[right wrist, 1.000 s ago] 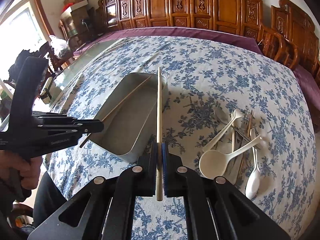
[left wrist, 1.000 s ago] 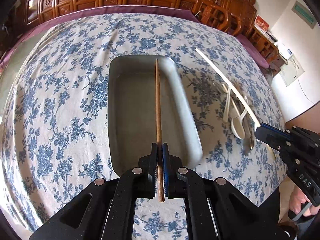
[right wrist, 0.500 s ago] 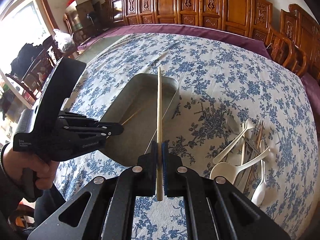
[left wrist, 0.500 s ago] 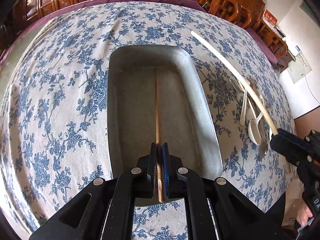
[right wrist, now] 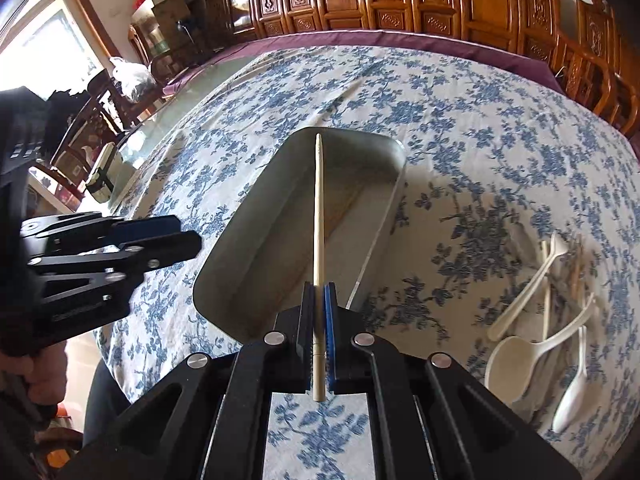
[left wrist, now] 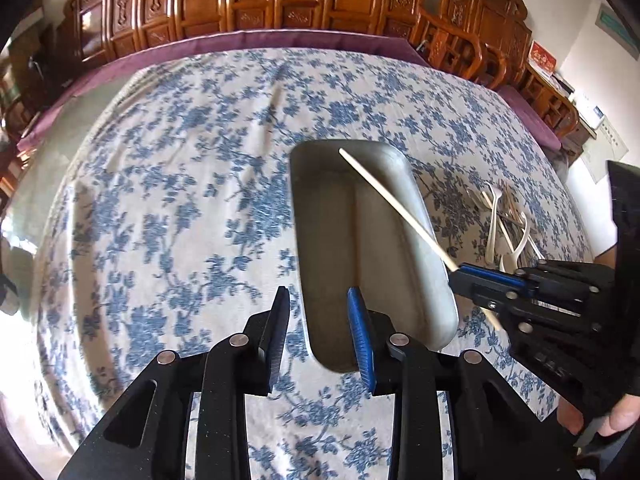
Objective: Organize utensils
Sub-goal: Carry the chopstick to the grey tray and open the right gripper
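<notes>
Left wrist view: left tongs (left wrist: 316, 312) standing open with nothing between the pads, having just been opening; gripping a brown chopstick a second ago, now let go. Hovering over the near left corner of the tray (left wrist: 304, 216), shifted left against the earlier frame. Brown chopstick lying in the tray, here blurred to a dark streak along the bottom. Right tongs (left wrist: 460, 270) reaching in from the right, clamping a white chopstick (left wrist: 394, 208) that is slanting above the tray, tip near the far end; earlier pointing across the cloth beside the tray. Spoons (left wrist: 504, 220) lying in a heap on the counter (left wrist: 168, 200) to the right of the tray.

Right wrist view: right tongs (right wrist: 319, 312) closed on the white chopstick (right wrist: 318, 216), now pointing lengthwise over the tray (right wrist: 240, 248) instead of along its right rim. Brown chopstick (right wrist: 340, 216) resting along the tray floor. Left tongs (right wrist: 188, 236) sitting apart from the tray's left wall, empty. Spoons (right wrist: 528, 320) lying on the cloth at right, untouched.
</notes>
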A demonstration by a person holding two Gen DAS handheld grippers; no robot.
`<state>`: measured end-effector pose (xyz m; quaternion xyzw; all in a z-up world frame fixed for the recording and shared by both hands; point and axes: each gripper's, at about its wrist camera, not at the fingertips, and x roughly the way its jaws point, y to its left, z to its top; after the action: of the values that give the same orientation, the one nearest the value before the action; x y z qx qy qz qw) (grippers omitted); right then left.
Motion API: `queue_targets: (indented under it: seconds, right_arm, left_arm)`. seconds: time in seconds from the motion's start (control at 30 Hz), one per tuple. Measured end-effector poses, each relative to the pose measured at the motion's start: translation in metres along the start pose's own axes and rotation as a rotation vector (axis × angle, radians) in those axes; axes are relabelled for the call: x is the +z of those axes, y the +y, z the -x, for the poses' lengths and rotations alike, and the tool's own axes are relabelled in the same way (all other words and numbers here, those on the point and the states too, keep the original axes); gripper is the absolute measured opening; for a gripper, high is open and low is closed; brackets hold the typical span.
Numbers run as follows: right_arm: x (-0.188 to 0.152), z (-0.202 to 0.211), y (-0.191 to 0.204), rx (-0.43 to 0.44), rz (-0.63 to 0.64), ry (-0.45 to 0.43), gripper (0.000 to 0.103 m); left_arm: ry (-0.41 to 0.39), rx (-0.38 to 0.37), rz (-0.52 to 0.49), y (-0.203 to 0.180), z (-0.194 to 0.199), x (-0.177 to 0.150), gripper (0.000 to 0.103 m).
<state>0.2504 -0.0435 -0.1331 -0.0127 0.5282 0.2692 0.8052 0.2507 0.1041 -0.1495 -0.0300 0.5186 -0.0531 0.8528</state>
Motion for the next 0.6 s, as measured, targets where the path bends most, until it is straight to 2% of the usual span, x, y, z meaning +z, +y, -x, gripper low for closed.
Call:
queue_targets:
  seconds: [0.37,0.6]
  right_arm:
    - [0.011,-0.034,0.007,0.010,-0.031,0.034,0.006]
    - [0.010,-0.043,0.008,0.065,-0.016,0.041,0.007]
  left_arm:
    - [-0.046,0.020,0.008,0.010,0.028,-0.005,0.029]
    - [-0.054,0.022,-0.002,0.003,0.032,-0.006,0.030]
